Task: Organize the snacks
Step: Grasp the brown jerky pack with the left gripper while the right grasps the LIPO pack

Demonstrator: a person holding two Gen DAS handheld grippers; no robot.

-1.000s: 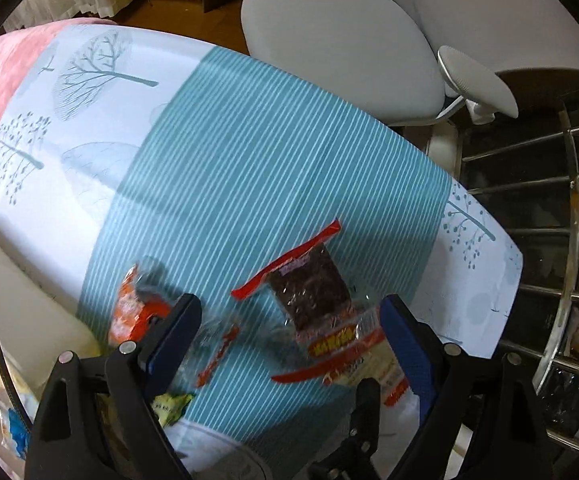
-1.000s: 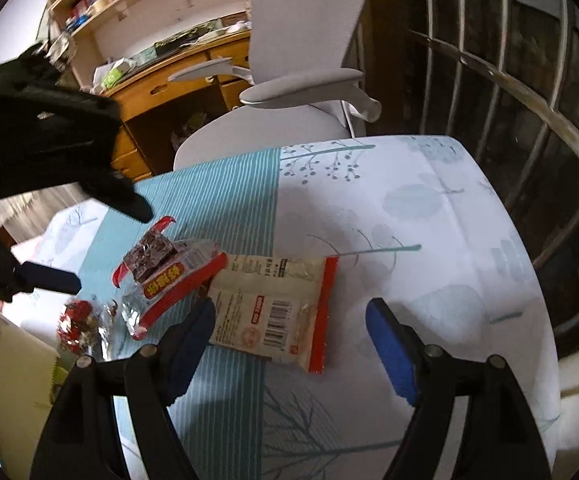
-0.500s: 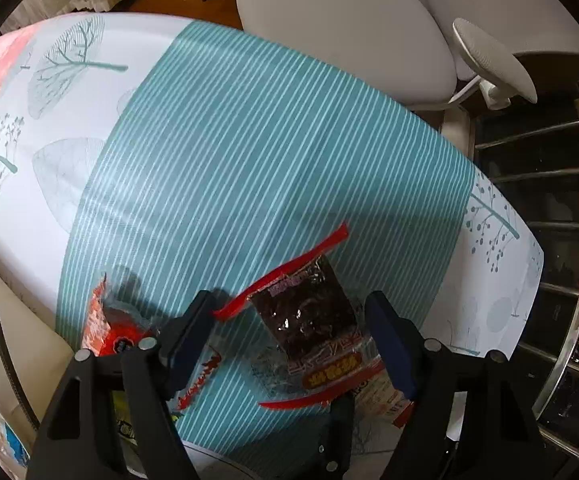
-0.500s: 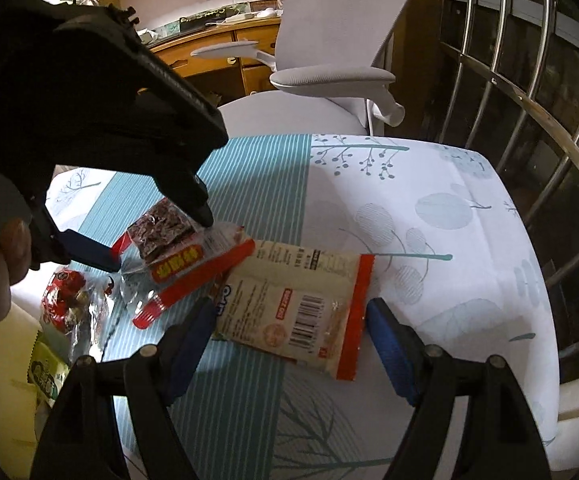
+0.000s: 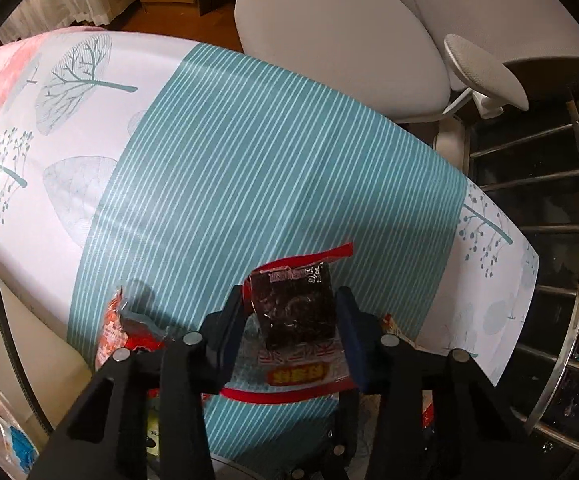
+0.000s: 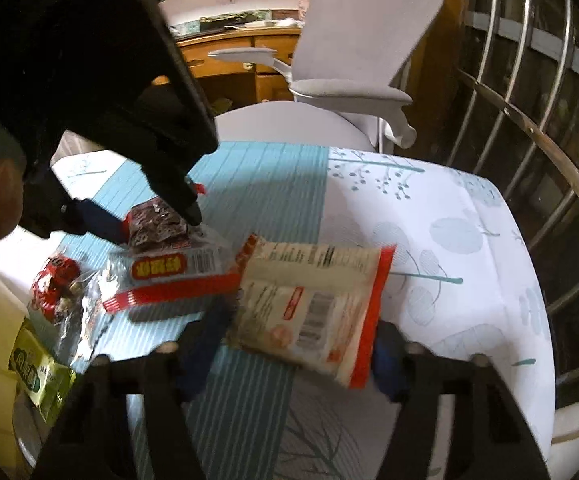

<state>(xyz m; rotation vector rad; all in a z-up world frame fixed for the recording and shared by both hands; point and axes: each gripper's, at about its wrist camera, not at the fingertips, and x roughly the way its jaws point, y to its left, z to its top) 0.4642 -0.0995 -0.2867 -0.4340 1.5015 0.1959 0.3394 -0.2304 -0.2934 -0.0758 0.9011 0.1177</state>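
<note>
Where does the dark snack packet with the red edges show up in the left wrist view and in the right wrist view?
Left wrist: the dark snack packet sits low at centre, between the closing pads of the left gripper.
Right wrist: it lies left of centre, under the left gripper, beside the pale snack packet.
Shared landmark: the teal striped band of the tablecloth, under the packet in both.

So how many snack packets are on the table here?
4: dark packet in the left gripper, cream packet between the closing right gripper, red packet, green packet. More may be hidden.
</note>
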